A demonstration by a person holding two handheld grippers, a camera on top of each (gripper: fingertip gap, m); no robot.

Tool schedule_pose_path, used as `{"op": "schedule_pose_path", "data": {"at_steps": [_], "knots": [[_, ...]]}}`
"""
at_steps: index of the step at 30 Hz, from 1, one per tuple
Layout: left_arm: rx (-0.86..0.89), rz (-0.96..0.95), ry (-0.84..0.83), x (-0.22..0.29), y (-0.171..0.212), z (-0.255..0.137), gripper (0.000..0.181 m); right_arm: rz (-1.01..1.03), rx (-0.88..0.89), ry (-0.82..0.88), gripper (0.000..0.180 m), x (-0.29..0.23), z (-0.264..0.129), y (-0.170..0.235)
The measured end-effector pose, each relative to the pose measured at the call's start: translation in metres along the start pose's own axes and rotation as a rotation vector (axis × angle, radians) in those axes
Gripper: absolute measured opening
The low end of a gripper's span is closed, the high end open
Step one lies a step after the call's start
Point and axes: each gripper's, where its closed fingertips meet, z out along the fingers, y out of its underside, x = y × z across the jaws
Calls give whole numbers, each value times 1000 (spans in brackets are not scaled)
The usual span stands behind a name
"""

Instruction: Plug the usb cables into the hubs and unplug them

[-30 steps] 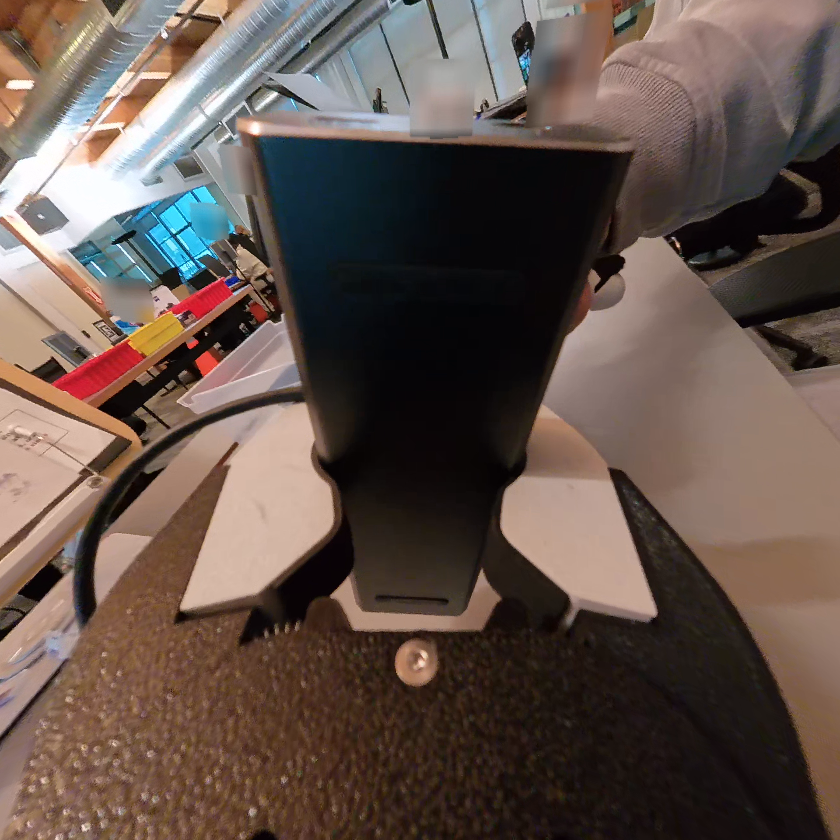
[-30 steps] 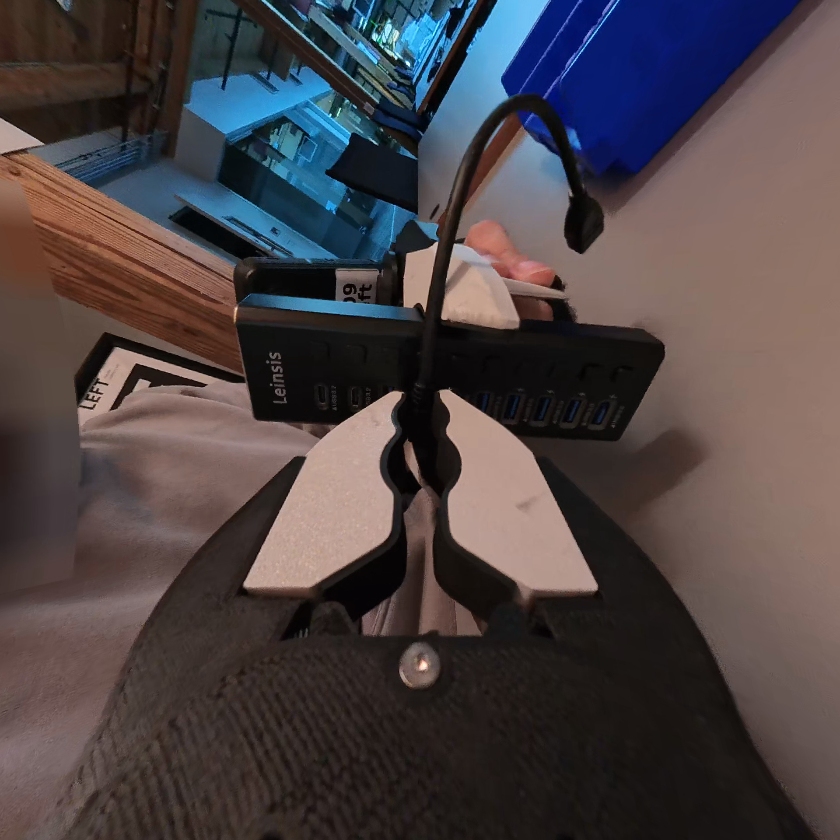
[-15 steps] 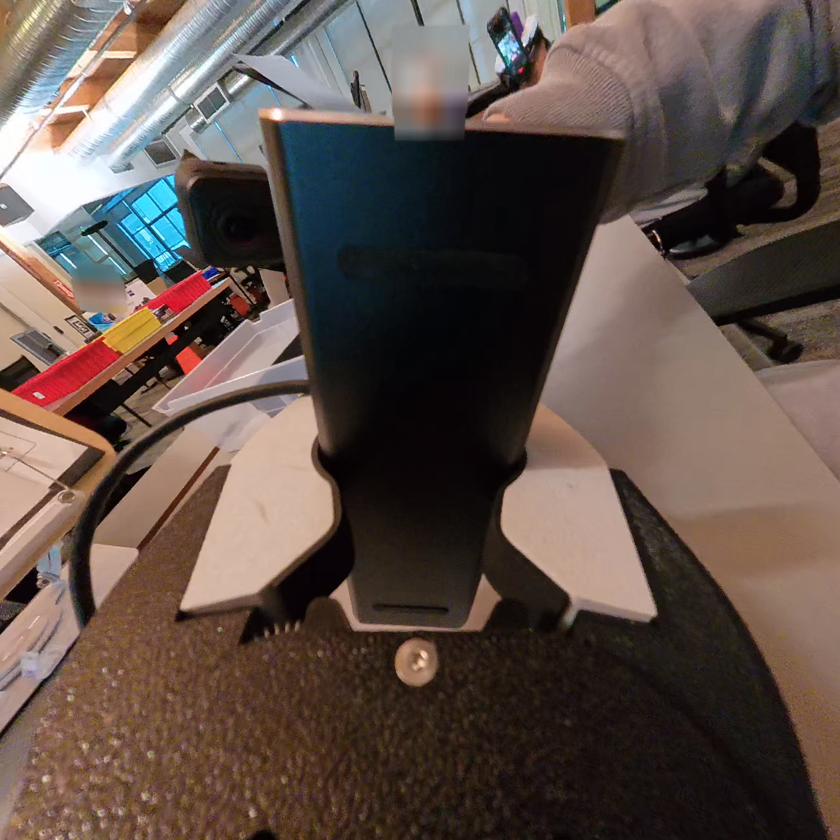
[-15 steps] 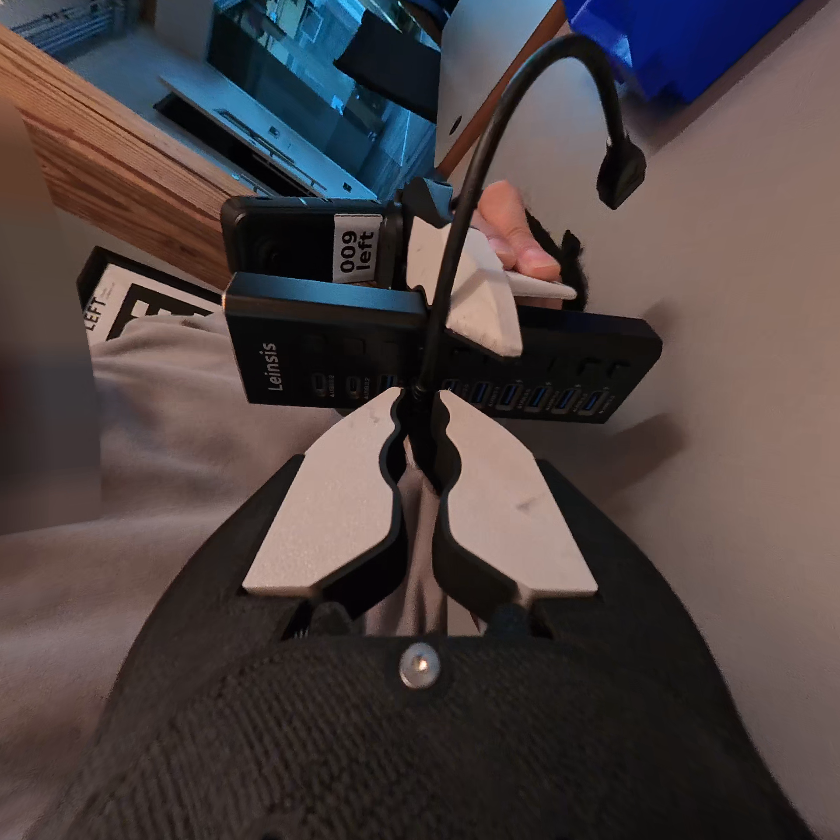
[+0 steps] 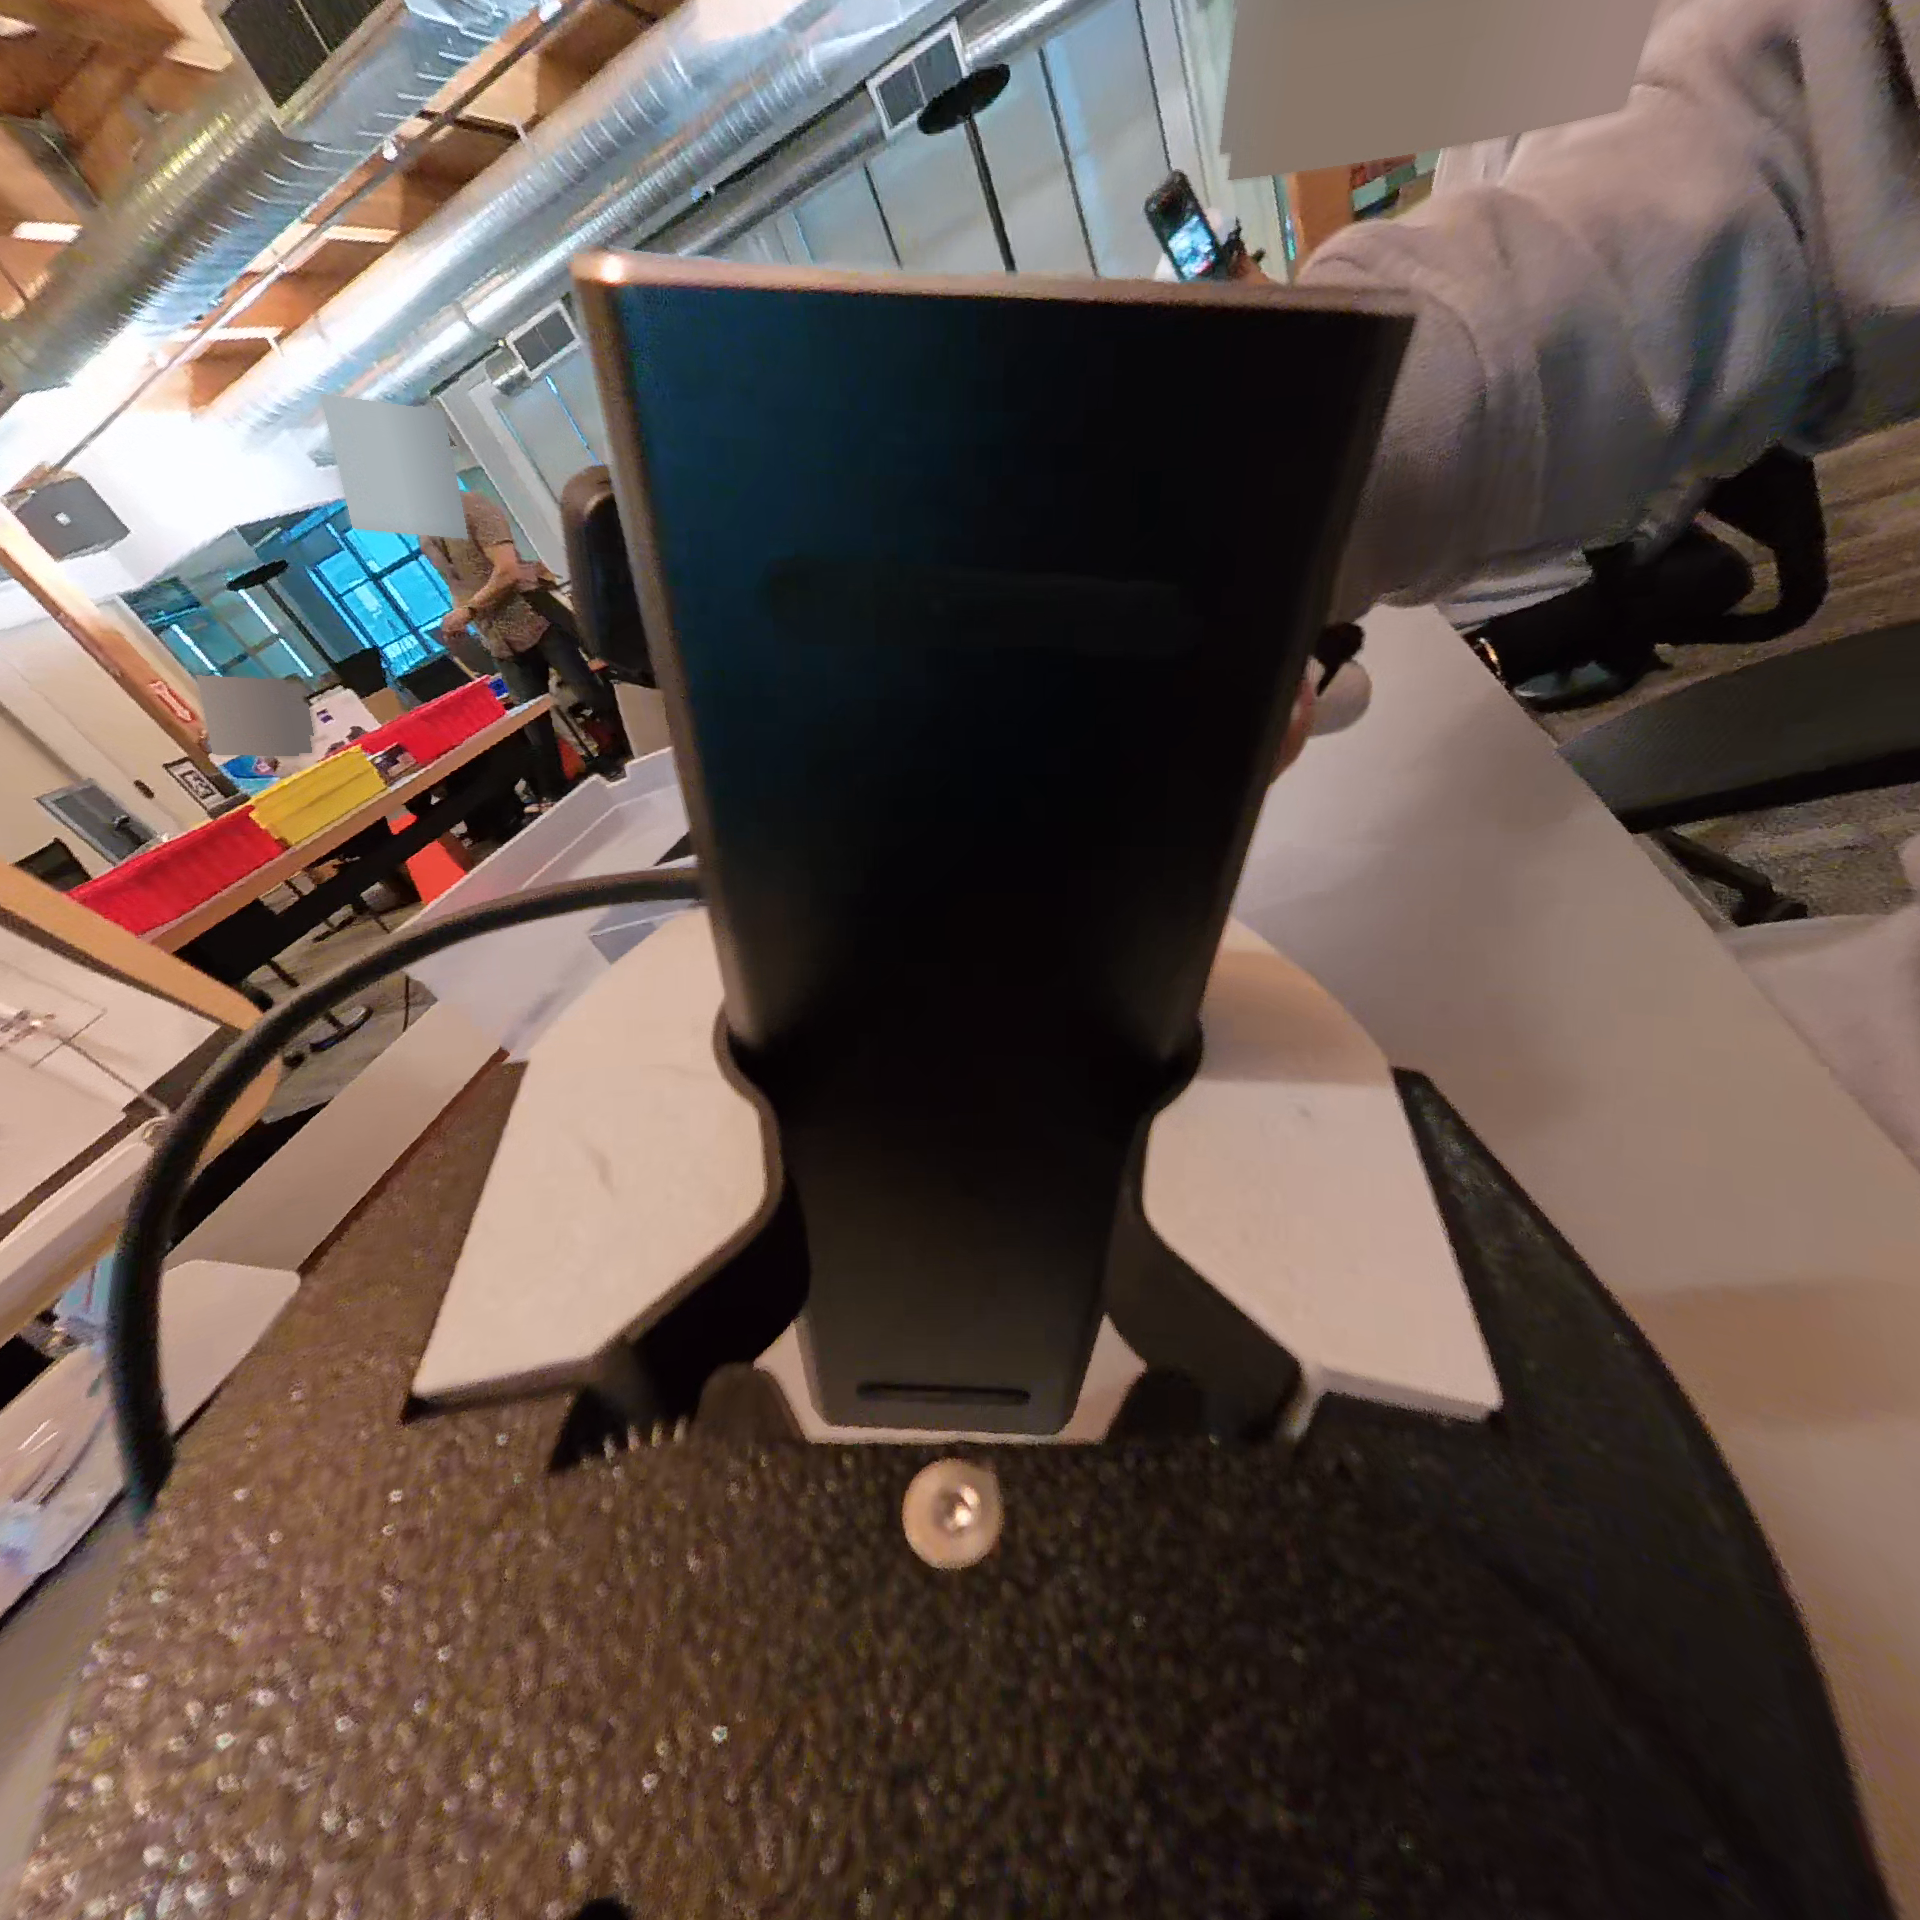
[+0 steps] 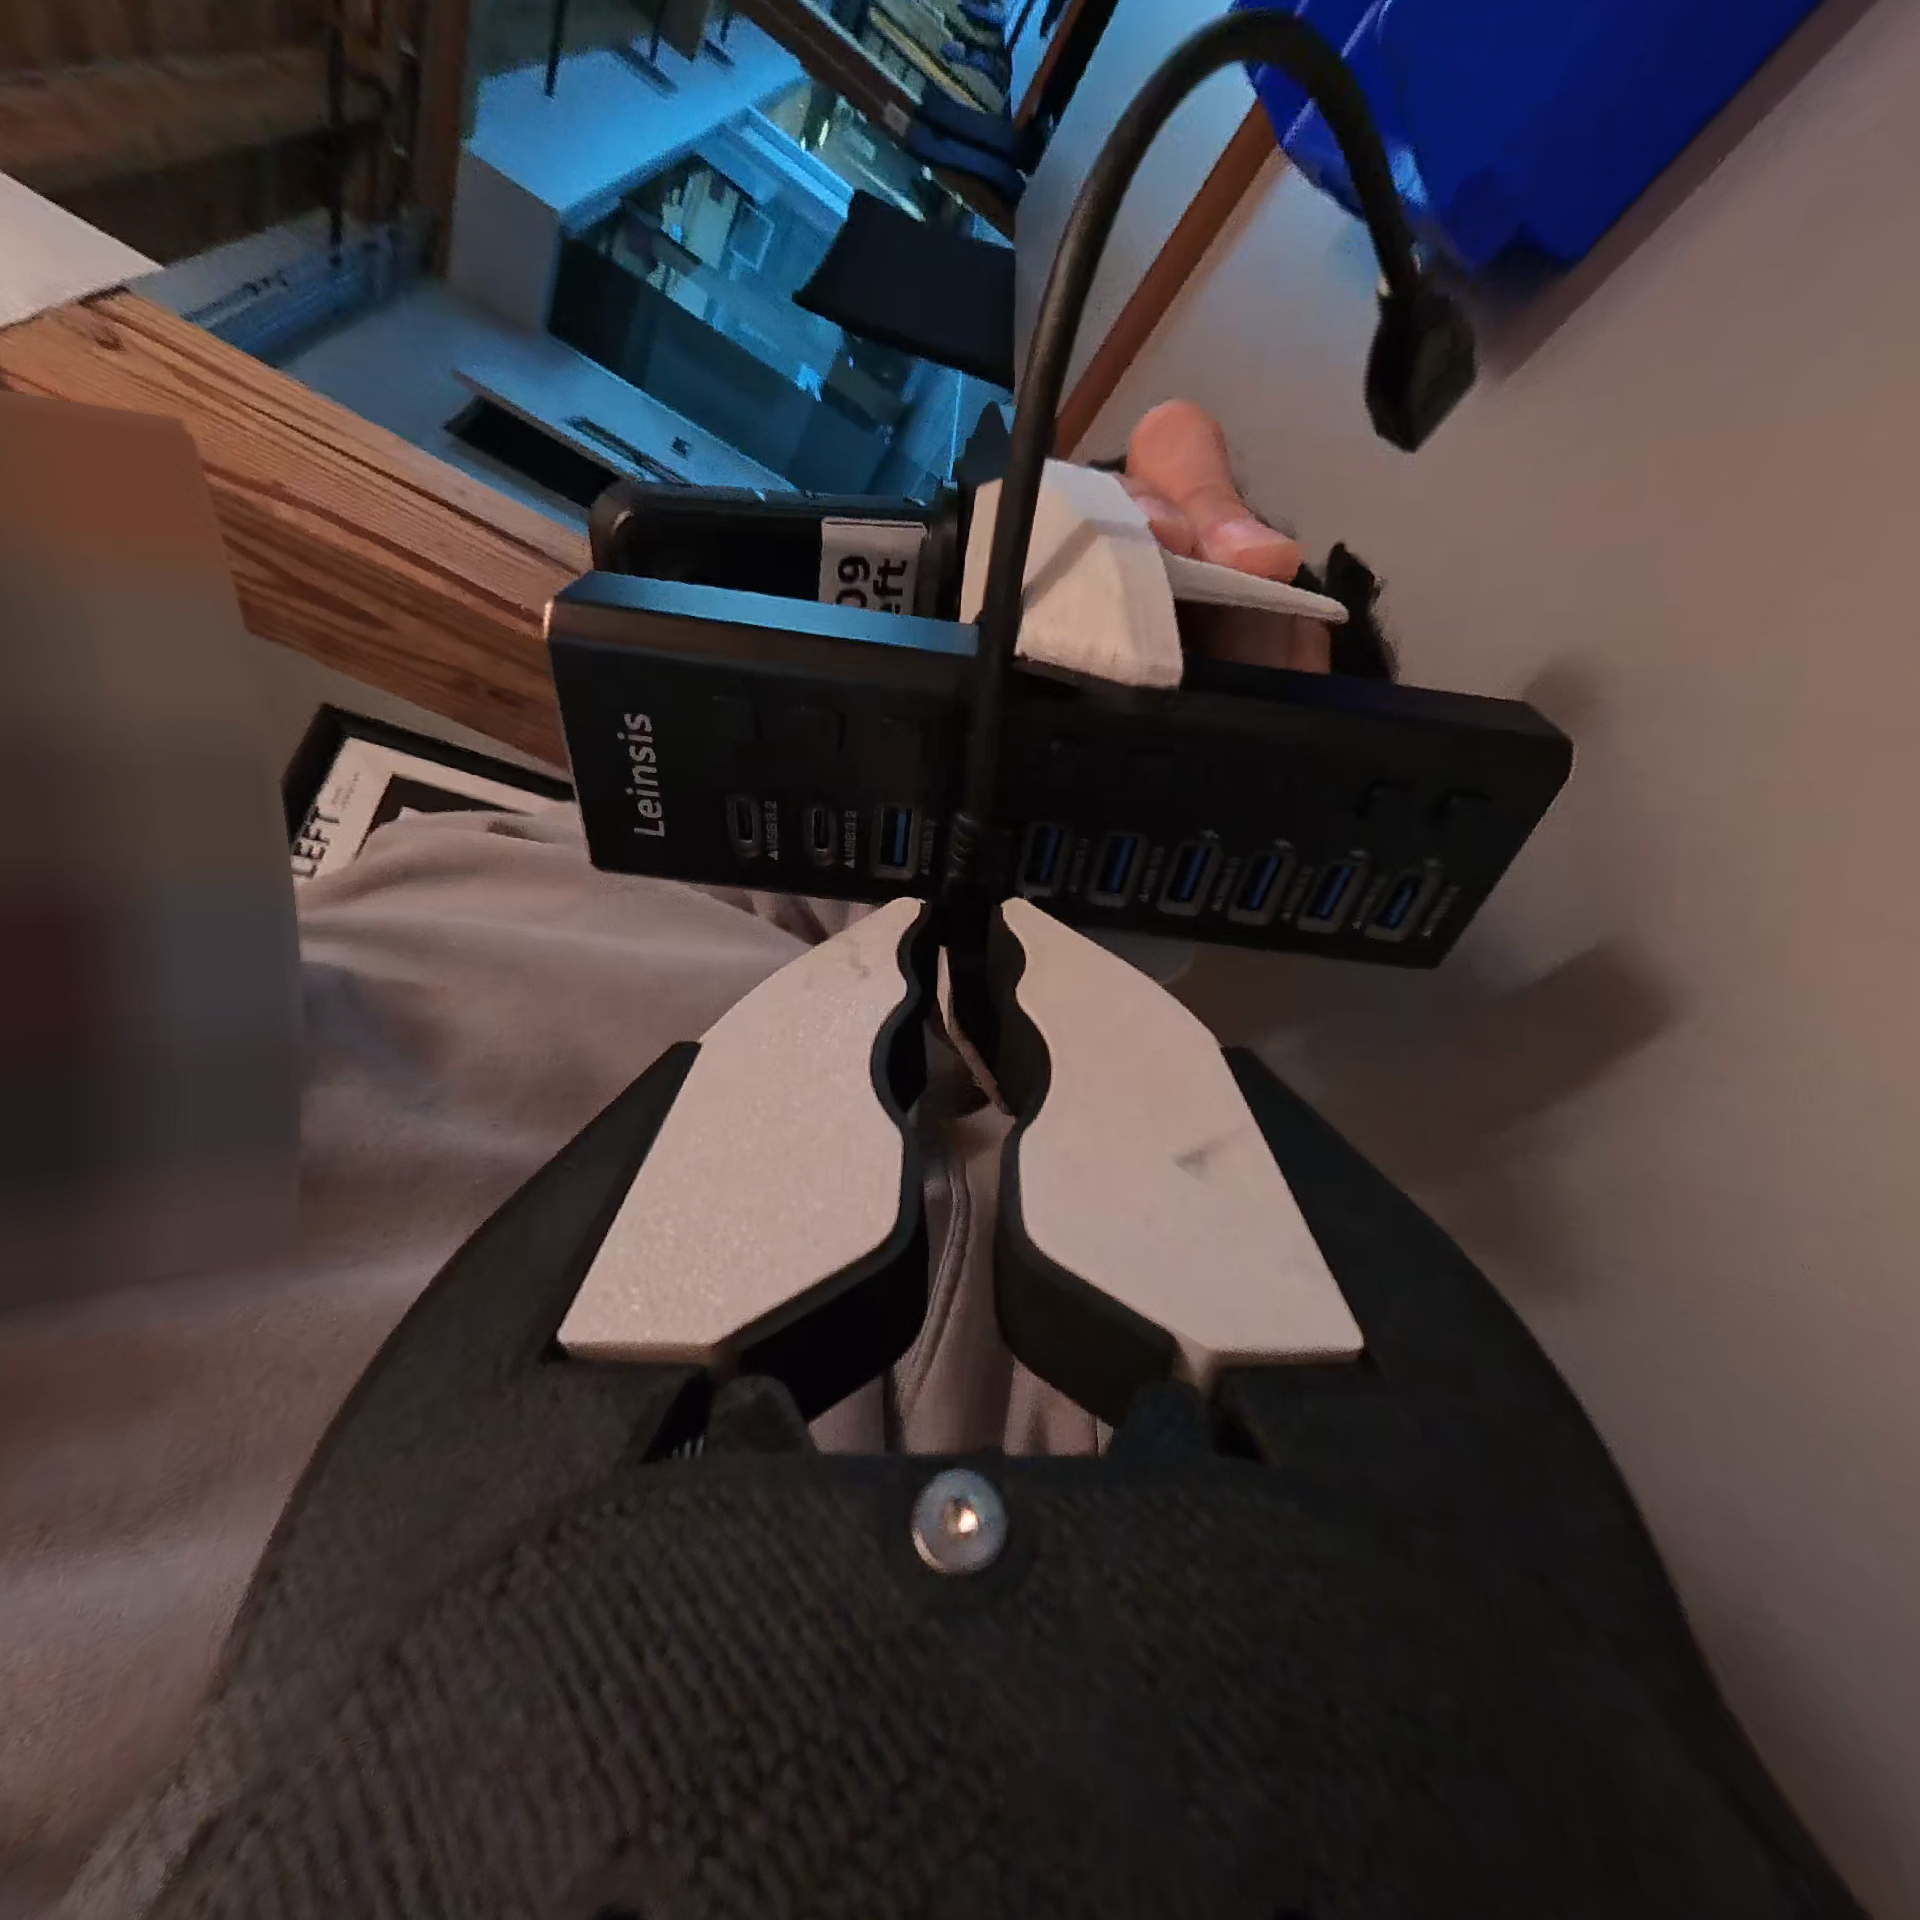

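Observation:
My left gripper [image 5: 961,1039] is shut on a black USB hub [image 5: 966,675], which stands upright between its white fingers [image 5: 623,1174]. In the right wrist view the hub [image 6: 1247,758] lies across the middle, its row of blue ports facing me, with a left finger [image 6: 1091,592] on its top edge. My right gripper [image 6: 961,925] is shut on the plug of a black USB cable [image 6: 1039,312], right in front of the port row. The cable arcs up and to the right to a free plug [image 6: 1423,364]. I cannot tell whether the held plug sits in a port.
The white table [image 5: 1455,935] runs along the right. A white tray [image 5: 582,852] and a far table with red and yellow bins [image 5: 312,800] lie behind. A blue bin [image 6: 1558,125] and a wooden beam [image 6: 312,468] show in the right wrist view. A grey sleeve [image 5: 1610,312] is at the top right.
The hub has drifted slightly upward in the right wrist view and the cable's arc has swung a little. Both grasps have held.

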Motion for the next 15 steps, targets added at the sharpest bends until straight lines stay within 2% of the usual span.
{"op": "schedule_pose_path", "data": {"at_steps": [5,8,15], "knots": [[-2,6,-29,-7,3,-4,72,-2,56,-2,8,5,4,-6],[-42,36,-34,-8,11,-4,72,-70,-8,59,9,12,3,-1],[-104,83,-30,-3,15,1,72,-84,-93,36,9,14,-4,5]]}}
